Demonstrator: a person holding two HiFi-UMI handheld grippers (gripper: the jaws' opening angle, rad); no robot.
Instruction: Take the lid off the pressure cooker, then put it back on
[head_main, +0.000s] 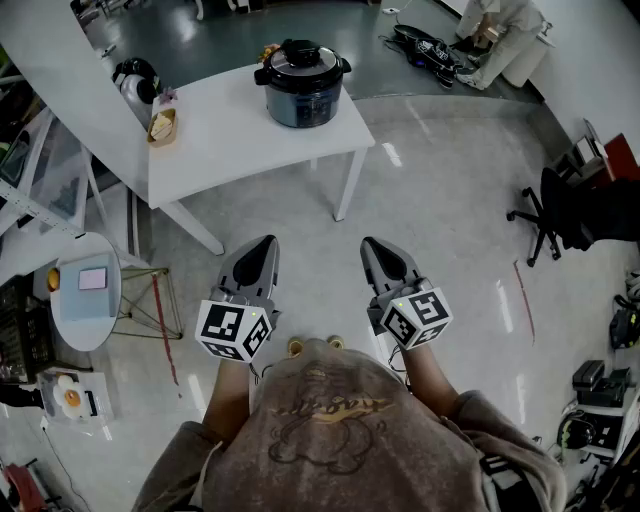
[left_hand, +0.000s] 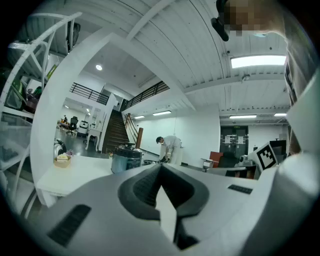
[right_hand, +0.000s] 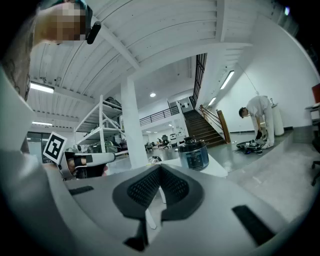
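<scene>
We hold our left gripper level, its jaws pressed together on nothing, since nothing is within reach yet. Well ahead, the pressure cooker stands on the counter with its lid on. Our right gripper is likewise closed and empty.

Brown printed shirt; grey left gripper and right gripper carry marker cubes.

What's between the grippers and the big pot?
Head view: only bare glossy grey floor and then the white table's near edge lie between the left gripper, the right gripper and the dark round pressure cooker.
</scene>
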